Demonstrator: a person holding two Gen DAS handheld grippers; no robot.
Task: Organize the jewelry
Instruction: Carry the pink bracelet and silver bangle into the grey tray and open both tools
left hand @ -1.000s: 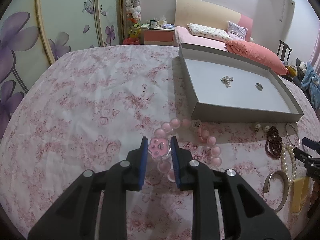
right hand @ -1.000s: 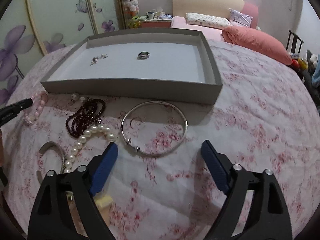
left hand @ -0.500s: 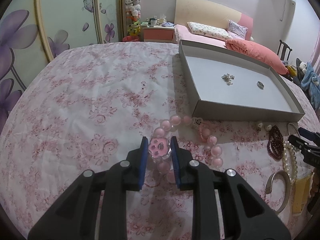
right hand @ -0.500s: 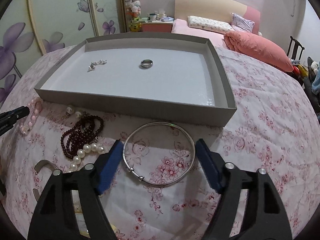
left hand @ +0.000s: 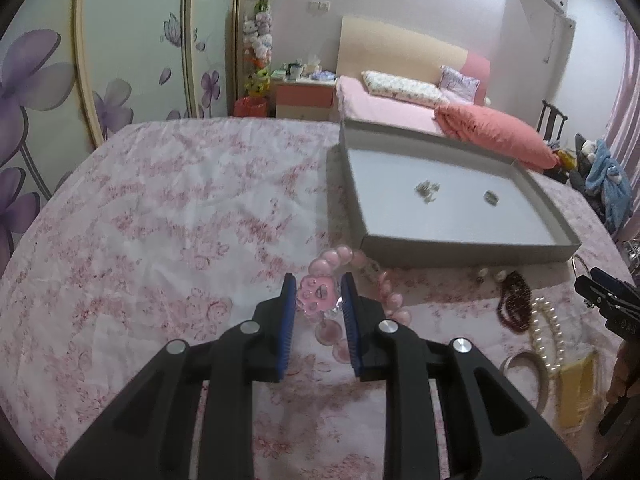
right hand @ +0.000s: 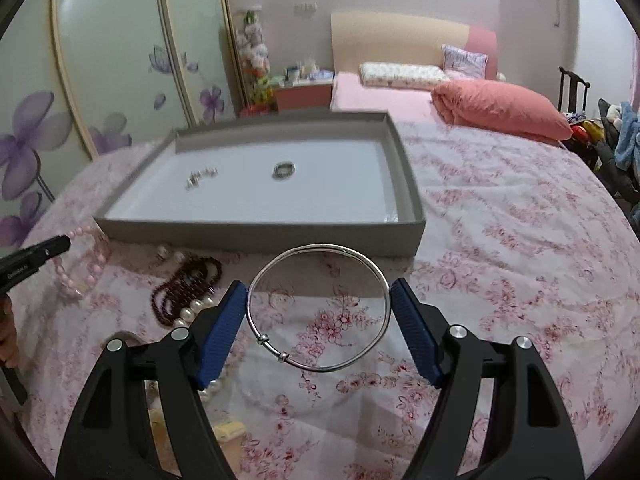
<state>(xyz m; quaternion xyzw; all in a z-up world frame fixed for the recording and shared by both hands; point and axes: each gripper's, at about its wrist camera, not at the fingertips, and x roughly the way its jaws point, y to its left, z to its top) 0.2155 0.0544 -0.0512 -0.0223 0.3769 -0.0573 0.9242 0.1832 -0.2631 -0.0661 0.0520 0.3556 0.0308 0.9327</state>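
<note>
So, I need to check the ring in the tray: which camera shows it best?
The right wrist view: the ring lies near the middle, its band readable. In the left wrist view it is a small blurred speck.

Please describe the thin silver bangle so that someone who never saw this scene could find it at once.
Start at the grey tray on the floral bedspread. Just in front of its near wall lies the silver bangle, a thin wire hoop between the blue pads of the right hand-held gripper. Unlike the dark red beads and pearls to its left, it is one smooth metal ring.

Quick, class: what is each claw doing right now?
Left claw: closed on the pink bead bracelet.
Right claw: open around the silver bangle.
</note>
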